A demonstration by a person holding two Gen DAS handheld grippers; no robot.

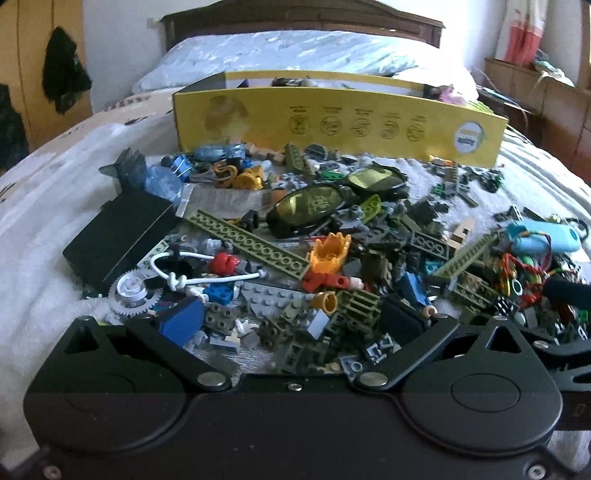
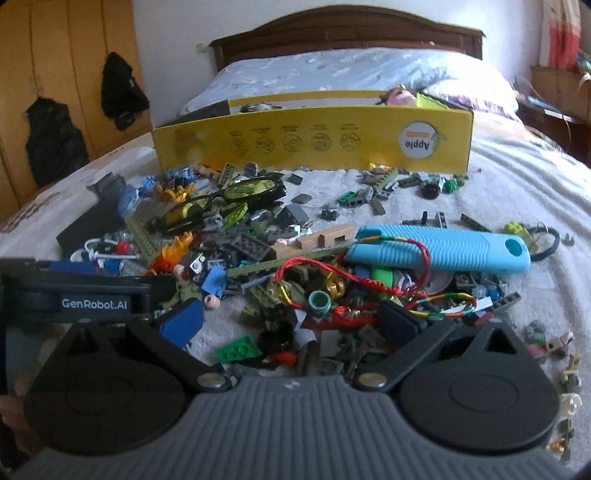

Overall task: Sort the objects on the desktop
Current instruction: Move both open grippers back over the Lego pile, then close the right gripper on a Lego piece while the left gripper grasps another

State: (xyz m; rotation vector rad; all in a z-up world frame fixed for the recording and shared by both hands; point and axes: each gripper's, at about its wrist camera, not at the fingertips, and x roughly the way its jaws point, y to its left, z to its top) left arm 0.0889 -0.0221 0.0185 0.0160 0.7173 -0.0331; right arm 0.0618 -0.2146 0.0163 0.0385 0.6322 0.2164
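We judge sorting barely begun: the toy-brick pile [image 1: 295,266] is spread over the bed [image 1: 44,206], a few items already in the yellow box [image 2: 314,144] behind it. Left hand-held gripper [image 1: 291,325] and right hand-held gripper [image 2: 291,325] both hover over the pile, fingers apart, holding nothing. Sunglasses [image 1: 332,199] and blue handle [image 2: 439,247] remain unsorted.

yellow box [image 2: 314,144] contents mostly hidden, small bricks [image 1: 332,332] blurred

Both wrist views sit low and close over the bed [image 1: 44,206], facing the headboard [image 2: 347,33]; each shows the toy pile [image 1: 295,258] and yellow box [image 2: 314,140].
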